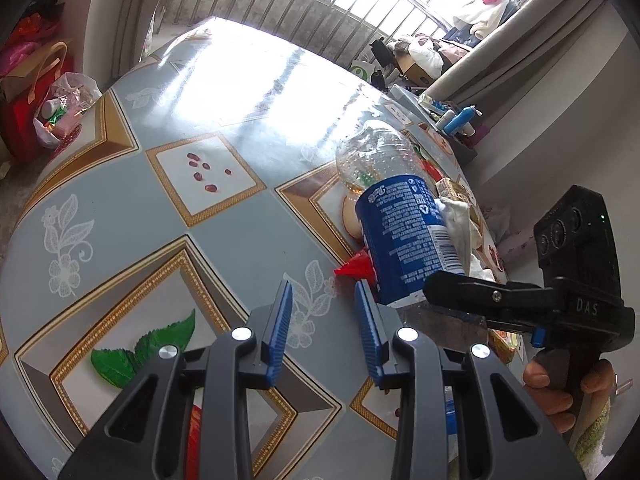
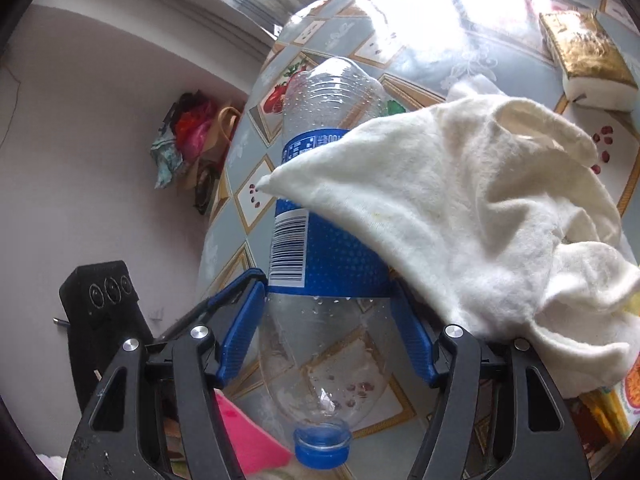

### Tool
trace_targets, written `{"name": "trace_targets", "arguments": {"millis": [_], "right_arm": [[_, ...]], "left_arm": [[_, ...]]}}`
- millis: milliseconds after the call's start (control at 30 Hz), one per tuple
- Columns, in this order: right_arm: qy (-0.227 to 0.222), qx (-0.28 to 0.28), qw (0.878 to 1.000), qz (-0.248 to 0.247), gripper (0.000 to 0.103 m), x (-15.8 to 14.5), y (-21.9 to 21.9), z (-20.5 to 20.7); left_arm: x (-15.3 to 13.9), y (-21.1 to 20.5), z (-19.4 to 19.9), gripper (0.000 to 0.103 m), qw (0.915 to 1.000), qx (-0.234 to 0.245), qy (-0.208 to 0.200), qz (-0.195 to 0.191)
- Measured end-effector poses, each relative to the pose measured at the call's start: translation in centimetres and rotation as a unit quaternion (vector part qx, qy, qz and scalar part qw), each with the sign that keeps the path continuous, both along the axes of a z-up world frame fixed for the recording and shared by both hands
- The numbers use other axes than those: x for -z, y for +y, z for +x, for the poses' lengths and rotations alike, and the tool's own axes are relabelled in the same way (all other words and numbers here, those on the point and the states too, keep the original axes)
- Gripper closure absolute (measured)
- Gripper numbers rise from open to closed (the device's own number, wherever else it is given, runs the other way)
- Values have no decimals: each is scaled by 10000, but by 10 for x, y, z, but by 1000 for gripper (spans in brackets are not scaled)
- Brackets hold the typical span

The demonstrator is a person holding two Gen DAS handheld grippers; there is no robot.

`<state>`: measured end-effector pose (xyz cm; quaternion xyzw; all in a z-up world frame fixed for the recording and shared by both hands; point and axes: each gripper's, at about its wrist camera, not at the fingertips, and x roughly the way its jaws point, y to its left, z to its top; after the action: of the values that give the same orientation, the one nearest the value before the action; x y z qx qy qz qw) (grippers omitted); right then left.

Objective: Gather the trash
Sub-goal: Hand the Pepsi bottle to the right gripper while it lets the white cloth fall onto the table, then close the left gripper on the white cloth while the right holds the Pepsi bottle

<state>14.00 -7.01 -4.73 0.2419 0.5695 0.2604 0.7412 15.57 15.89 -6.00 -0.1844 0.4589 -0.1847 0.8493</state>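
A clear plastic bottle (image 2: 320, 340) with a blue label and blue cap lies between the blue pads of my right gripper (image 2: 328, 292), cap toward the camera. Both pads touch its sides just below the label. A white cloth (image 2: 460, 208) drapes over the bottle's right side and the right finger. In the left wrist view the same bottle (image 1: 400, 232) sits right of my left gripper (image 1: 324, 292), which is open with nothing between its fingers. A small red scrap (image 1: 356, 268) lies by the left gripper's right fingertip.
The round table (image 1: 160, 240) has a glossy blue patterned cover. A gold-wrapped box (image 2: 584, 52) lies beyond the cloth and something pink (image 2: 248, 432) near the bottle cap. On the floor to the left stands a plastic bag of rubbish (image 1: 64, 108). Clutter (image 1: 452, 120) lines the table's far right edge.
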Motion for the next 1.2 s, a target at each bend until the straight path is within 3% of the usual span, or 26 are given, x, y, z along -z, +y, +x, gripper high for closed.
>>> {"name": "trace_targets", "arguments": {"millis": [233, 500, 700, 800, 933, 1067, 1200], "right_arm": [[-52, 60, 9995, 291, 44, -4, -4, -3], [-447, -165, 9939, 991, 45, -39, -23, -26], [-799, -100, 9834, 1625, 45, -68, -59, -48], [-998, 144, 9796, 1736, 45, -79, -90, -62], [-1292, 742, 9765, 1558, 45, -86, -139, -84], [-1310, 1459, 9740, 1135, 45, -74, -184, -101], [-1117, 1847, 9748, 555, 45, -47, -202, -105]], "left_arm": [[-7, -1, -8, 71, 9992, 23, -180, 364], [-29, -8, -23, 71, 9936, 0, -525, 999], [-50, -23, -37, 50, 9892, 123, -826, 1202], [-58, -35, -41, 47, 9887, 289, -941, 1130], [-58, -55, -42, 46, 9912, 729, -906, 634], [-45, -88, -34, 46, 9921, 1104, -559, 198], [-30, -111, -25, 46, 9927, 1168, -289, 97]]}}
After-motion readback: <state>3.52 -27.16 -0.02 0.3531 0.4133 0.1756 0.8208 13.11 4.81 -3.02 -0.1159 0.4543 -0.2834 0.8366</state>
